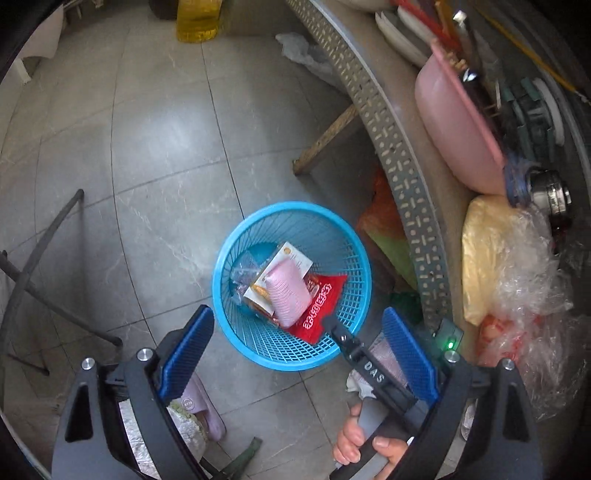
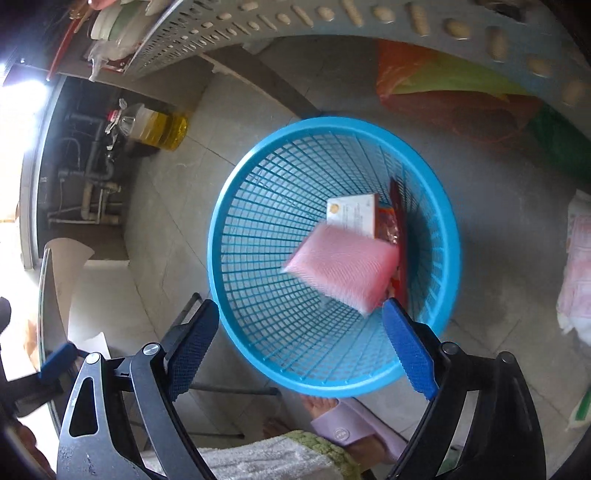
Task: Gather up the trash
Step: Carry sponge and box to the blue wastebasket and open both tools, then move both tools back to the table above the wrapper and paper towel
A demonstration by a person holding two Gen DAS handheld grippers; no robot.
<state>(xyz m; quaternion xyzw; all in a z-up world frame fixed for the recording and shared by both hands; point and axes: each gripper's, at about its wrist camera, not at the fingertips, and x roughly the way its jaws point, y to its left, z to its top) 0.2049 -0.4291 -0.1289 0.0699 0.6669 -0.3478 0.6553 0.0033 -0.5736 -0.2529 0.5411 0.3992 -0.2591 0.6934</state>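
A blue mesh basket (image 1: 354,258) stands on the grey tiled floor; it also shows in the right wrist view (image 2: 258,258). Inside it lie a pink sponge-like packet (image 1: 290,295) (image 2: 343,264), a white card box (image 1: 295,258) (image 2: 354,214), a red wrapper (image 1: 323,302) (image 2: 399,218) and a clear wrapper (image 1: 242,275). My left gripper (image 1: 297,349) is open and empty above the basket's near rim. My right gripper (image 2: 301,347) is open and empty right over the basket. The pink packet looks blurred in the right wrist view.
A perforated grey shelf edge (image 1: 391,129) curves along the right, loaded with a pink tub (image 1: 454,125) and plastic bags (image 1: 517,266). A yellow oil jug (image 1: 197,20) stands at the far wall. An orange and green bag (image 1: 384,229) lies under the shelf. Slippered feet (image 2: 347,432) are below.
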